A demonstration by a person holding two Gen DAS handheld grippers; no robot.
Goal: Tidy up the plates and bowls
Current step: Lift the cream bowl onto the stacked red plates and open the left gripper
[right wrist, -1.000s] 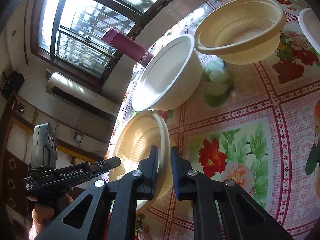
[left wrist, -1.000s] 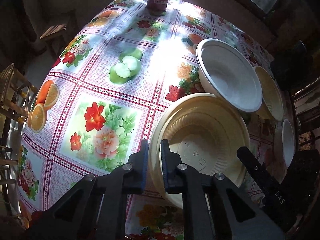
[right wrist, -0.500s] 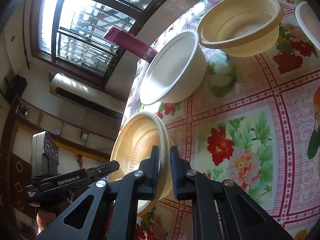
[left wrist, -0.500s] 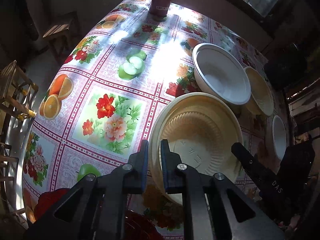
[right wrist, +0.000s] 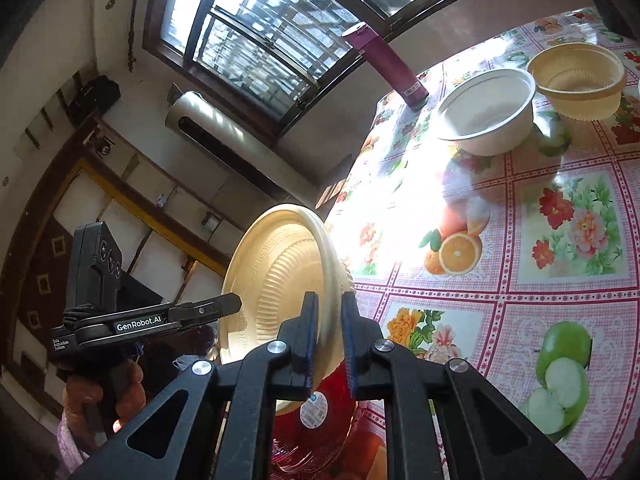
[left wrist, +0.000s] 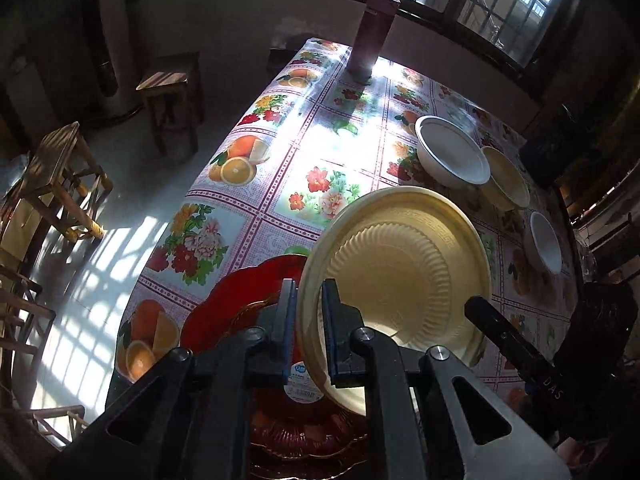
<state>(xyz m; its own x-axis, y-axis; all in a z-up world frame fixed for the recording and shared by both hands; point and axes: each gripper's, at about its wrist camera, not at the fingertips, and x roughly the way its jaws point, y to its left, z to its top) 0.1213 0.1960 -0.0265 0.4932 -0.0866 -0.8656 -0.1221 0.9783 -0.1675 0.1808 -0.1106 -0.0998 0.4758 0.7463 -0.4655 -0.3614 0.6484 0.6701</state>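
A cream ribbed plate (left wrist: 400, 272) hangs tilted in the air, held by its rim from two sides. My left gripper (left wrist: 306, 292) is shut on its near-left edge. My right gripper (right wrist: 330, 300) is shut on the opposite edge; one of its fingers (left wrist: 500, 332) shows at the plate's right in the left wrist view. Below the cream plate (right wrist: 280, 272), a red glass plate (left wrist: 224, 308) with a round sticker lies at the table's near end. Farther along stand a white bowl (left wrist: 452, 152), a cream bowl (left wrist: 506, 176) and a small white bowl (left wrist: 546, 240).
A dark red flask (left wrist: 372, 36) stands at the table's far end under the window. The flowered tablecloth (left wrist: 320, 140) is sunlit. Wooden stools (left wrist: 60, 168) sit on the floor to the left. A person's hand (right wrist: 120, 396) holds the left gripper's handle.
Both grippers carried the cream plate up and back toward the table's near end. The bowls now look farther away, and the red plate has come into view under the cream plate.
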